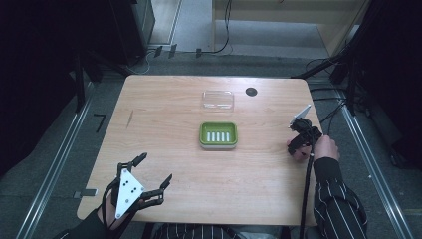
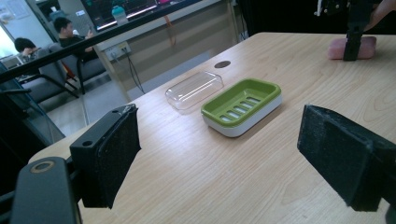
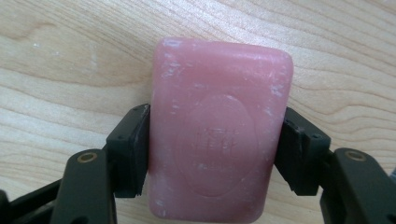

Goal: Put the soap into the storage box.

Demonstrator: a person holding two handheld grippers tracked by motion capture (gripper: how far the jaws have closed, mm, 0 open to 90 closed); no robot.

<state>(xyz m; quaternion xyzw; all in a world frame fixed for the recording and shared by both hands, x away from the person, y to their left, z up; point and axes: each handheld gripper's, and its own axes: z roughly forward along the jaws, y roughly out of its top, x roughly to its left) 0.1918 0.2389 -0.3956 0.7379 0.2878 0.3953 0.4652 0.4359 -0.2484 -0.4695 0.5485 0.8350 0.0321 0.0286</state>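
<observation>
The pink soap bar [image 3: 219, 130] lay flat on the desk [image 1: 174, 169] near its right edge, pinched across its width by the right claw [image 1: 297, 144], whose pads pressed both long sides. Bare wood separated it from the green soap dish [image 1: 218, 135] at the desk's middle, with the clear lid [image 1: 218, 99] just beyond the dish and a dark round hole [image 1: 251, 91] near the far edge. The right hand [image 1: 326, 147] reached in over the right edge, pointing that claw down at the soap. The left claw [image 1: 152, 172] hovered by the near-left corner, gaping wide and holding nothing, aimed toward the dish.
</observation>
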